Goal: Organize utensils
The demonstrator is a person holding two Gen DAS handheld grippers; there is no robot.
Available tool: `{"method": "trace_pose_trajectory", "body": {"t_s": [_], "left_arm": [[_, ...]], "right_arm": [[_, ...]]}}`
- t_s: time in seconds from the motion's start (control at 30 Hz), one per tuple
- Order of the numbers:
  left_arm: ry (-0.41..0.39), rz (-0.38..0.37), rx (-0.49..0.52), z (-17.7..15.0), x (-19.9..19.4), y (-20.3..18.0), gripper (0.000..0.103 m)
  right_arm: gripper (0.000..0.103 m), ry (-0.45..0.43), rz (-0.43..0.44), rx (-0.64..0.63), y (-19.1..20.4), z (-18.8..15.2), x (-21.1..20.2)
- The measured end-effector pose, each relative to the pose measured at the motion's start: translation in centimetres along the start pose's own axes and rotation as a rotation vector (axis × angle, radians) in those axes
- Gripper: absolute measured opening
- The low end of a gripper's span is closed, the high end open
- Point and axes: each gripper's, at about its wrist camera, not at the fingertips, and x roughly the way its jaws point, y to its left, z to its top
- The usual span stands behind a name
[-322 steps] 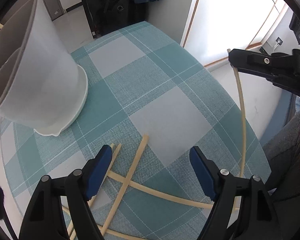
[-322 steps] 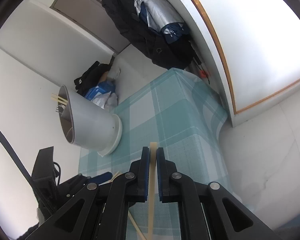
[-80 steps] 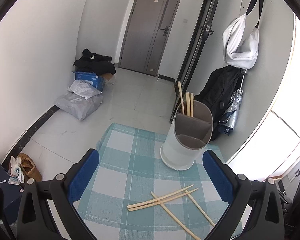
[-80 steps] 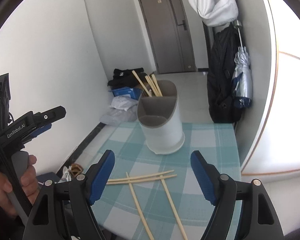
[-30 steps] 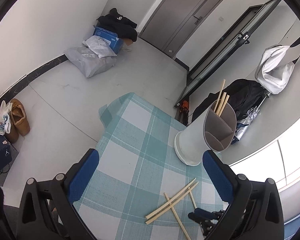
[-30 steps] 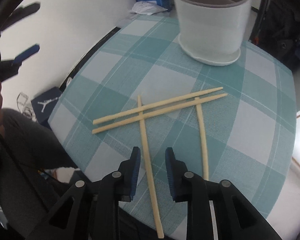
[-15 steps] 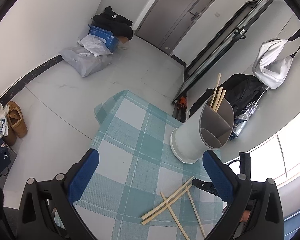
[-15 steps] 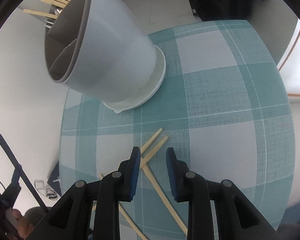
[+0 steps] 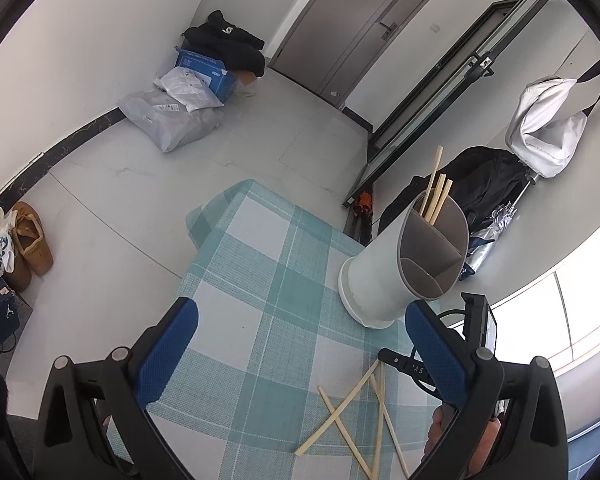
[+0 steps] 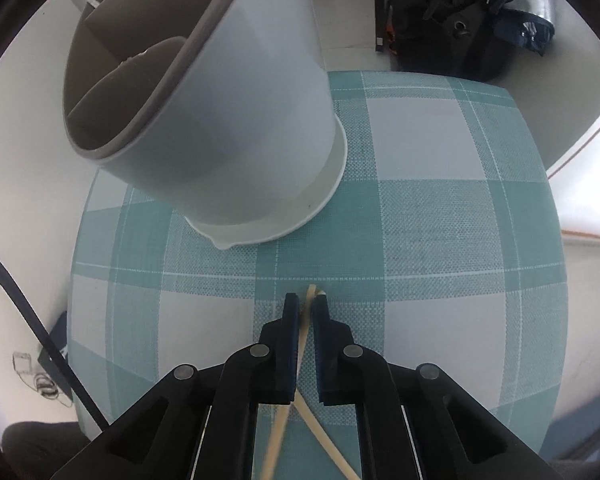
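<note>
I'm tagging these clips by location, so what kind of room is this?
Probably the entrance hall of a home: a grey door, a pair of shoes by the wall, parcels on the floor, and a small table with a checked cloth.

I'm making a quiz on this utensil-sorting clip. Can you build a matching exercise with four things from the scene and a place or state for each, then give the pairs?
Things:
1. right hand-held gripper
2. left hand-held gripper
3. utensil holder
4. loose chopsticks

Place or state:
A. stands on the checked tablecloth with chopsticks in its back compartment
B. jaws wide apart, holding nothing
C. lie crossed on the cloth
D. jaws just closed on one chopstick

Pairs: 1-D, 2-B, 3-A, 4-C
</note>
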Motion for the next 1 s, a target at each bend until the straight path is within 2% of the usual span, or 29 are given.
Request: {"method": "trace_pose_trajectory", "body": {"t_s": [0.2,0.4,0.57,0.7,0.83,1.0], "left_arm": [[0.012,0.013,0.024,-0.2,0.5,-0.3,0.102],[0.039,0.010,0.136,-1.3,1.7,-2.2,0.102],[0.155,-0.003,0.227,-2.9,4.3,-4.6,0.102],[0.243,0.033,0.371,-4.9,6.6,-7.2,0.102],[0.294,0.046,0.488,-6.3,8.5,-9.4,0.102],[0.327,0.111,0.577,-7.2,11.0,-10.8,0.102]], "right_arm": [[0.004,-0.037,0.049,0.039,-2.1,-0.3,-1.3],[0.004,-0.123,0.167,0.061,-4.7,-1.4,-4.4],[0.004,-0.202,0.220,0.069,-7.8,-1.7,-7.5],[0.004,-0.268,0.289,0.113,-10.2,-1.8,-9.8],[0.004,-0.318,0.406,0.157,-10.3,-2.7,-11.0],[0.004,-0.380,0.421,0.134,-10.4,-3.1,-11.8]]}}
